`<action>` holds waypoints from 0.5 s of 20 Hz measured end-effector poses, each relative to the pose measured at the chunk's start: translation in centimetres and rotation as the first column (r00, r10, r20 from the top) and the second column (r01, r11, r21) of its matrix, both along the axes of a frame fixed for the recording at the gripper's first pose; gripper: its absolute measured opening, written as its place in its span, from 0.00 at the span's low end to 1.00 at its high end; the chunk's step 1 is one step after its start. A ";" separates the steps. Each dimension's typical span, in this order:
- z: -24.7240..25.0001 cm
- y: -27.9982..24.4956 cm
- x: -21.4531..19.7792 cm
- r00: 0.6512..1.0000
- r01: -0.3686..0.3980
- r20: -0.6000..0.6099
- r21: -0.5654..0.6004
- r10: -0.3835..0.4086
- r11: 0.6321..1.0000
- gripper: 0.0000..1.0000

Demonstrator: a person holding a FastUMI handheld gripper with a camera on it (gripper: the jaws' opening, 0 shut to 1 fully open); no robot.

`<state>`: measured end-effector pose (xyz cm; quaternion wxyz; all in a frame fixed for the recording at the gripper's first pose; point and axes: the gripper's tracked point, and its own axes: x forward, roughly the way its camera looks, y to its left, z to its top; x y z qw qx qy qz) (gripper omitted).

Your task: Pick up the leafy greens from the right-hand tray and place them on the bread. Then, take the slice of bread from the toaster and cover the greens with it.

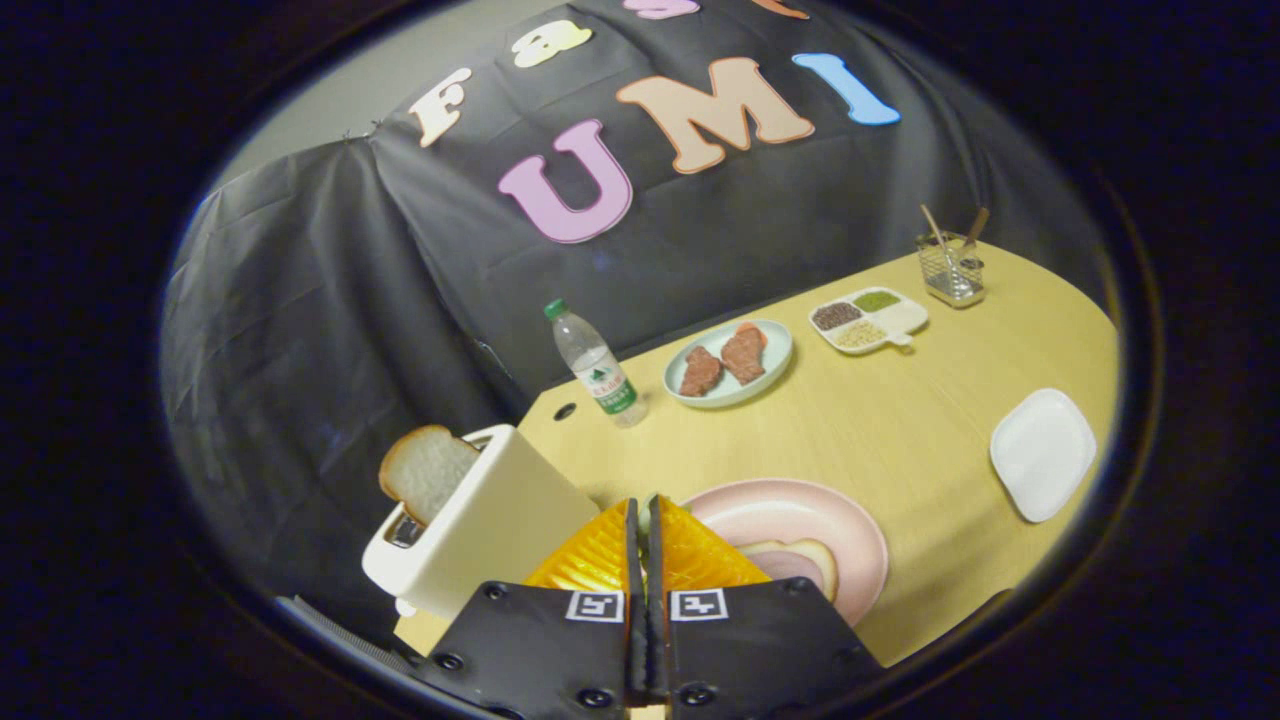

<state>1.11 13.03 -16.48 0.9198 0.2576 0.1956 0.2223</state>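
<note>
My tongs (646, 520) are shut tight, the two fingers pressed flat together. I can see a tiny pale bit peeking at their tips, but I cannot tell if it is a leaf or not.

Just past the tips, a little to the right, sits the pink plate (800, 520) with a bread slice and a pink meat slice (795, 562) on it. I can't spot the leafy greens on that bread.

Just to the left of the tongs is the white toaster (480, 530), with the other bread slice (425, 470) sticking up out of its slot.

Farther out on the worktop (900, 430) are a water bottle (597, 365), a pale green plate with meat pieces (728, 362), a snack tray with four parts (868, 318), a wire basket (950, 268) and a white square tray (1043, 452).

What could go wrong: the toaster is very close, so a swing left could bump it. Squeezing the soft bread too hard could squash it. It could also land crooked and slide off.

The bottle has a green label, too small to read.
</note>
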 end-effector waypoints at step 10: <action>-5.9 -5.4 1.5 0.989 0.122 -0.080 -0.062 -0.127 0.991 0.03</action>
